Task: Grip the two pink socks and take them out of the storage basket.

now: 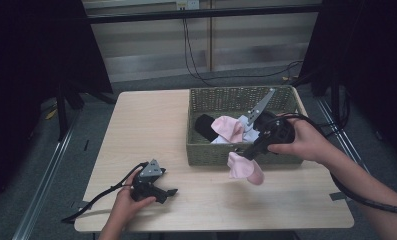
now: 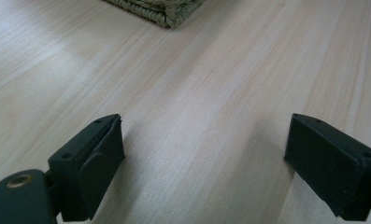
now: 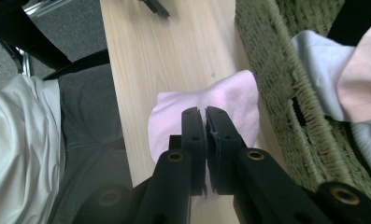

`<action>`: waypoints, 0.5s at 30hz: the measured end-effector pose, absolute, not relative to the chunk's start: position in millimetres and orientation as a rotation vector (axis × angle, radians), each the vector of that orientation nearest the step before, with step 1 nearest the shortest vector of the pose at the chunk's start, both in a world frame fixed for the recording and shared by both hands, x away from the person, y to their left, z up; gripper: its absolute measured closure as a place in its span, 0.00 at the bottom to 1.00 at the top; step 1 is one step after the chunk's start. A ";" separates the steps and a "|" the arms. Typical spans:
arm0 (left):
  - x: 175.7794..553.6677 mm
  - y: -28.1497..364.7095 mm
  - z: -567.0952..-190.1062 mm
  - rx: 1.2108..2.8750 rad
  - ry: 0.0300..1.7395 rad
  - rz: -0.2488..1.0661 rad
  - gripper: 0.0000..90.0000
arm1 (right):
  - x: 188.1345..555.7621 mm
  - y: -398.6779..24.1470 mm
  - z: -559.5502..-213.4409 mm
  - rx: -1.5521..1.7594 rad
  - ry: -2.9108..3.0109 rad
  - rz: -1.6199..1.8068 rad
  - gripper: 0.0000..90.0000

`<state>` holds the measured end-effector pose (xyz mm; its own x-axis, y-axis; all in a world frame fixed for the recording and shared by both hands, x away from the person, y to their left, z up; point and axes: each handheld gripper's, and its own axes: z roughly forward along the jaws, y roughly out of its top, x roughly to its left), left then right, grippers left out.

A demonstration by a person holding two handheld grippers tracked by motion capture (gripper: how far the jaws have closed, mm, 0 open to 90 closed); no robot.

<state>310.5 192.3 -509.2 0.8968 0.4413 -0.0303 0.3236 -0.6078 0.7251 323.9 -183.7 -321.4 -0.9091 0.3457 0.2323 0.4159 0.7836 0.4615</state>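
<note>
**Pink sock pinched and hanging just outside the basket**

The small pink fabric sock (image 1: 245,169) hangs from the right claw (image 1: 242,154), whose two black jaws stand pressed together on a fold of the cloth; in the right gripper view the sock (image 3: 230,100) spreads out past and below the jaw tips, with the pale wooden surface (image 3: 174,56) under it. The sock dangles just in front of the near wall of the green woven wicker basket (image 1: 213,152), which lies right behind the claw, and its lower end looks close to the surface, though I cannot tell whether it touches.

Inside the basket, beyond the claw, lie more soft items: another pale pink piece (image 1: 227,127), a white or light grey one (image 1: 248,134) and something black (image 1: 205,126).

As a thing to handle, the sock seems light, limp and not fragile. It will drape and swing from whatever point is pinched, so a grip on a thick fold or the cuff should hold better than one on a single thin edge, which could slide out. It won't slip like hard plastic, but it may snag on the rough wicker.

The left claw (image 1: 170,191) rests on the surface well to the left, jaws wide apart with nothing between them.
</note>
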 end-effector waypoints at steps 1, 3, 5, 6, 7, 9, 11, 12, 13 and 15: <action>310.5 192.3 -509.2 2.273 0.545 0.193 0.12 | 323.9 -183.7 -321.4 -0.609 -2.838 -0.782 0.96; 310.6 192.3 -509.2 2.273 0.543 0.194 0.12 | 323.7 -181.5 -329.5 -0.604 -2.835 -0.771 0.95; 310.7 192.5 -509.0 2.279 0.540 0.194 0.12 | 324.2 -180.6 -334.6 -0.601 -2.841 -0.766 0.95; 310.7 192.5 -509.1 2.277 0.540 0.195 0.12 | 324.1 -180.0 -337.1 -0.603 -2.838 -0.759 0.95; 310.6 192.5 -509.0 2.279 0.540 0.195 0.12 | 324.2 -179.6 -339.3 -0.603 -2.836 -0.756 0.94; 310.7 192.6 -509.0 2.279 0.540 0.195 0.12 | 324.1 -178.9 -343.1 -0.601 -2.836 -0.751 0.94; 310.7 192.6 -509.0 2.279 0.540 0.195 0.12 | 323.4 -177.5 -345.5 -0.605 -2.830 -0.754 0.94; 310.7 192.5 -509.0 2.279 0.540 0.195 0.12 | 322.9 -176.8 -346.6 -0.605 -2.830 -0.752 0.94; 310.7 192.6 -509.0 2.279 0.539 0.195 0.12 | 322.6 -176.2 -347.5 -0.602 -2.828 -0.748 0.94; 310.7 192.6 -509.0 2.279 0.540 0.194 0.12 | 322.7 -175.7 -349.3 -0.602 -2.828 -0.756 0.91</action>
